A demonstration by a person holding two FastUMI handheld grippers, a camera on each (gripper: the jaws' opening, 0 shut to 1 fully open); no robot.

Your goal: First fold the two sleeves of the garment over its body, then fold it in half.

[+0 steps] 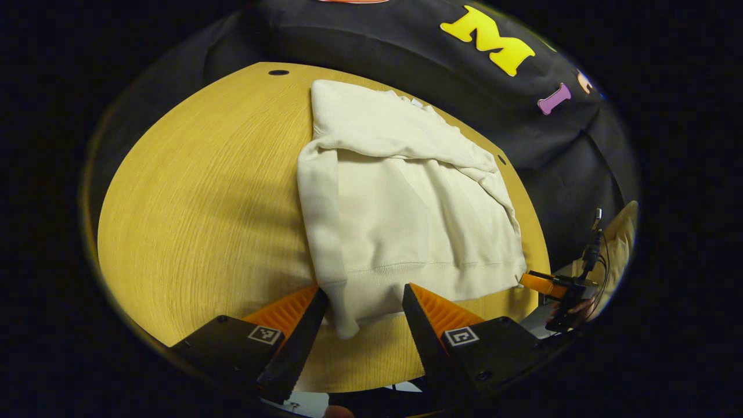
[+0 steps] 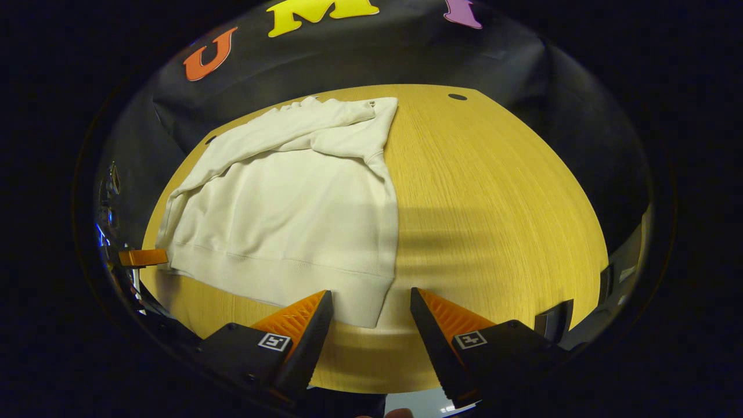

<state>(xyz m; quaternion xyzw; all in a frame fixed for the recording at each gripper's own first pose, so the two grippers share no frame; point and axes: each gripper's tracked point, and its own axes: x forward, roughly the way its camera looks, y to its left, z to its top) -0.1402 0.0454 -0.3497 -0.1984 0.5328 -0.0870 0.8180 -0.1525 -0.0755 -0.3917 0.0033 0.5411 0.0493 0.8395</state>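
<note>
In the left gripper view, a cream-white sweatshirt with a ribbed hem (image 1: 400,203) lies flat on the round, light wooden table (image 1: 197,220), set toward the far right part of the tabletop. One sleeve (image 1: 319,232) is folded down along the garment's left edge, its cuff reaching past the hem toward the table's near edge. The left gripper (image 1: 363,313) hovers with its fingers spread wide on either side of that cuff, touching nothing. At the hem's right corner sits the tip of the other gripper (image 1: 543,283). In the right gripper view, the same sweatshirt (image 2: 290,215) lies on the left half of the table (image 2: 493,220), a folded sleeve (image 2: 386,232) running down its right edge to the hem. The right gripper (image 2: 371,316) is spread open just in front of that corner, holding nothing. The other gripper's tip (image 2: 143,257) lies at the hem's far left corner.
</note>
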